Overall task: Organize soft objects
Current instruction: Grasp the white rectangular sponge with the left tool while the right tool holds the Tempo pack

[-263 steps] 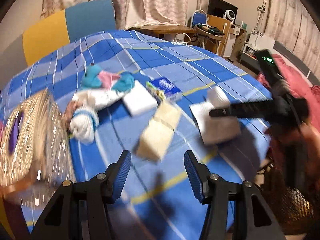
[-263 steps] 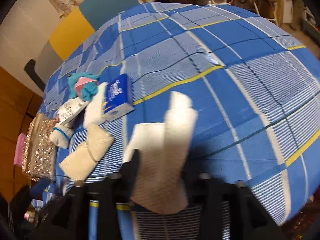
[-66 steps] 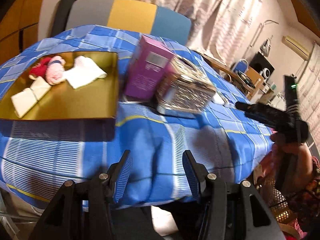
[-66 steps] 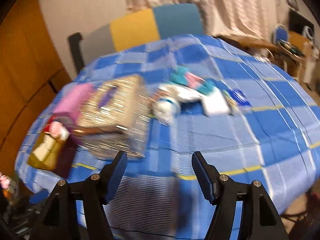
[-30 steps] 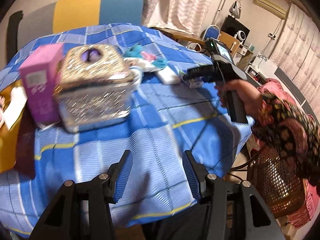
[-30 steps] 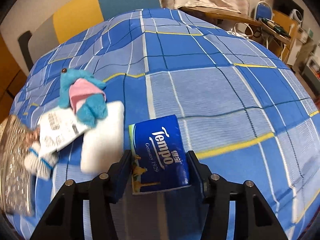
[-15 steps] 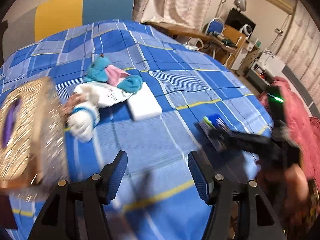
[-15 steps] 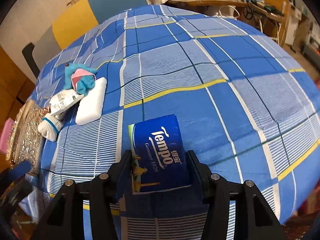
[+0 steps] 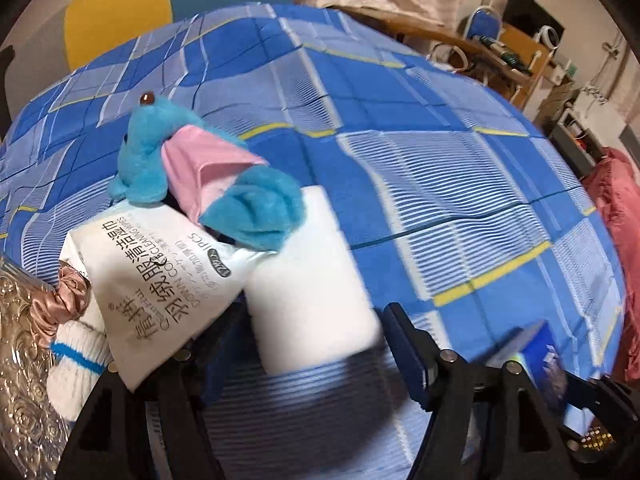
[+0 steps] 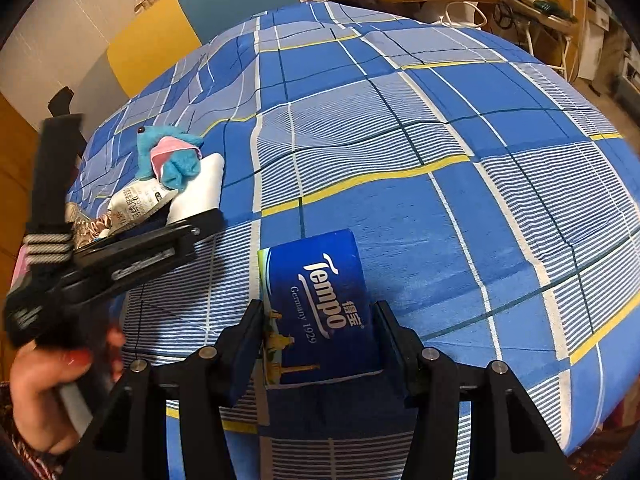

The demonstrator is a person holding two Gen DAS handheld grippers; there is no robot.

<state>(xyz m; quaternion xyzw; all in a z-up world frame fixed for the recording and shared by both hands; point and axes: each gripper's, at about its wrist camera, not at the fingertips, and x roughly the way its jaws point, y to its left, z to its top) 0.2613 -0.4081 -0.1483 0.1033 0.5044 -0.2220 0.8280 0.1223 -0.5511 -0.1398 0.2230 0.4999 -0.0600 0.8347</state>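
Observation:
My right gripper (image 10: 318, 332) is shut on a blue Tempo tissue pack (image 10: 316, 304), held above the table's front part; the pack also shows in the left wrist view (image 9: 536, 356). My left gripper (image 9: 316, 332) is open, its fingers on either side of the near end of a white sponge block (image 9: 308, 284). It also shows from the side in the right wrist view (image 10: 200, 220). A blue and pink plush toy (image 9: 200, 176) lies on a white wipes packet (image 9: 156, 280) that overlaps the sponge. A white sock with a blue stripe (image 9: 76, 360) lies at the left.
A blue plaid cloth (image 10: 400, 120) covers the round table. A glittery gold box (image 9: 20, 360) and a pink satin scrunchie (image 9: 60, 300) lie at the left. A yellow and blue chair back (image 10: 192, 16) stands behind the table. Furniture stands at the far right.
My left gripper has moved forward and down until its open fingers straddle the white sponge. My right gripper keeps the tissue pack and has stayed near the table's front edge.

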